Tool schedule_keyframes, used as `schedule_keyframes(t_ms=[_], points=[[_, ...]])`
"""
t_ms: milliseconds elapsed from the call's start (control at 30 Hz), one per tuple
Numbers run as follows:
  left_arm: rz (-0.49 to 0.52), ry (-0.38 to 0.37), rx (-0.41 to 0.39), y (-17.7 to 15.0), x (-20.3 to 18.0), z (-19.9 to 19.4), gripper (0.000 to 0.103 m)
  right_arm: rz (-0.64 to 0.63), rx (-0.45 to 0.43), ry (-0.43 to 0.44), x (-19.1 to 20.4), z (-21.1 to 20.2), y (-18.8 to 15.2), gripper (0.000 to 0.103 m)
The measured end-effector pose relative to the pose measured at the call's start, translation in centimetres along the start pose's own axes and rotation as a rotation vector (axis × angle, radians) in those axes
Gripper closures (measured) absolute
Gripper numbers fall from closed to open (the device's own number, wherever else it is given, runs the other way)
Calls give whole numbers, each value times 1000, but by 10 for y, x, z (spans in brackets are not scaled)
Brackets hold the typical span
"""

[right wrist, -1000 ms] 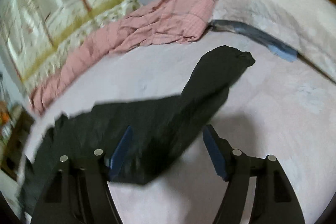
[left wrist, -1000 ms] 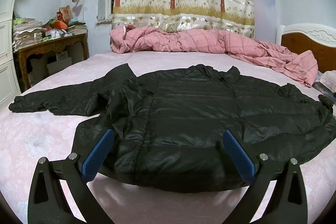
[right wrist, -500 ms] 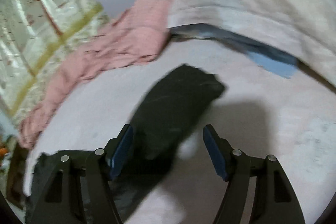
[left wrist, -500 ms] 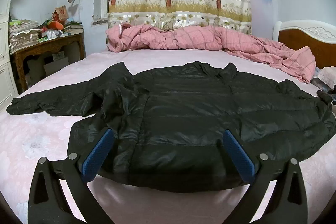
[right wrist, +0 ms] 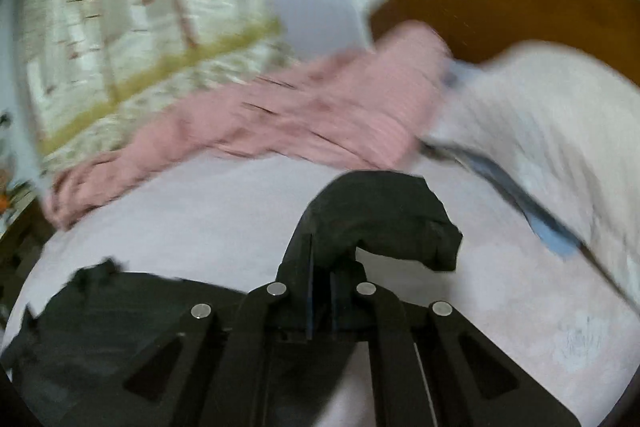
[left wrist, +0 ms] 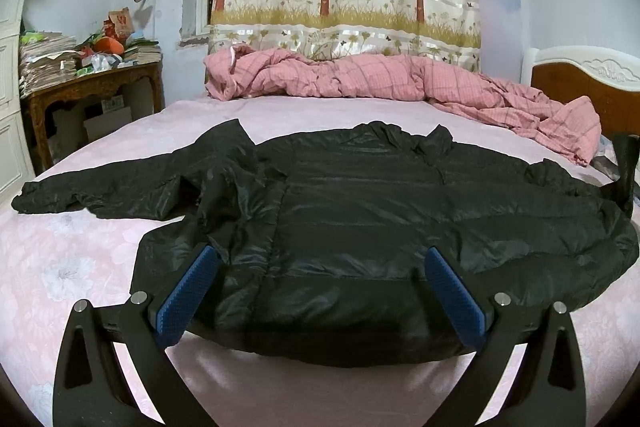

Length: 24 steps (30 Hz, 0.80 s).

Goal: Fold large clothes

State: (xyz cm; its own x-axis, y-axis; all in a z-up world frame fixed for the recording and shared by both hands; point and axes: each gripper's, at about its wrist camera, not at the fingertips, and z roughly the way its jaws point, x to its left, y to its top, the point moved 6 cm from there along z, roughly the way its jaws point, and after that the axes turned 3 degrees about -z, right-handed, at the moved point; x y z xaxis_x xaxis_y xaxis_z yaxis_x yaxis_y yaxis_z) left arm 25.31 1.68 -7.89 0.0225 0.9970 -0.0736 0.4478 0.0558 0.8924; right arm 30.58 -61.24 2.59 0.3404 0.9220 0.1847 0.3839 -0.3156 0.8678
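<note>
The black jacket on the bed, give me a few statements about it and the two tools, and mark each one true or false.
1. The black jacket lies spread on the pink bed sheet. True.
2. The right tool is open and empty. False: its jaws have just closed and pinch the jacket's sleeve.
3. The left tool is open, its blue pads apart over the jacket's hem. True.
4. The pink quilt covers the jacket. False: it is bunched at the far side of the bed, apart from the jacket.
5. The jacket is already folded into a neat stack. False: its other sleeve lies stretched out flat.
</note>
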Motion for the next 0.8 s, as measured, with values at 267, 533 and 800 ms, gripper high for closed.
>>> schedule_keyframes(t_ms=[267, 533, 800], points=[[-3, -1, -1, 0, 0, 0, 0, -177, -121, 176, 183, -74, 34, 97], [-22, -4, -9, 2, 4, -4, 0, -238, -15, 366, 360, -63, -35, 97], [-48, -7, -21, 2, 11, -10, 0, -296, 261, 554, 448, -17, -160, 97]])
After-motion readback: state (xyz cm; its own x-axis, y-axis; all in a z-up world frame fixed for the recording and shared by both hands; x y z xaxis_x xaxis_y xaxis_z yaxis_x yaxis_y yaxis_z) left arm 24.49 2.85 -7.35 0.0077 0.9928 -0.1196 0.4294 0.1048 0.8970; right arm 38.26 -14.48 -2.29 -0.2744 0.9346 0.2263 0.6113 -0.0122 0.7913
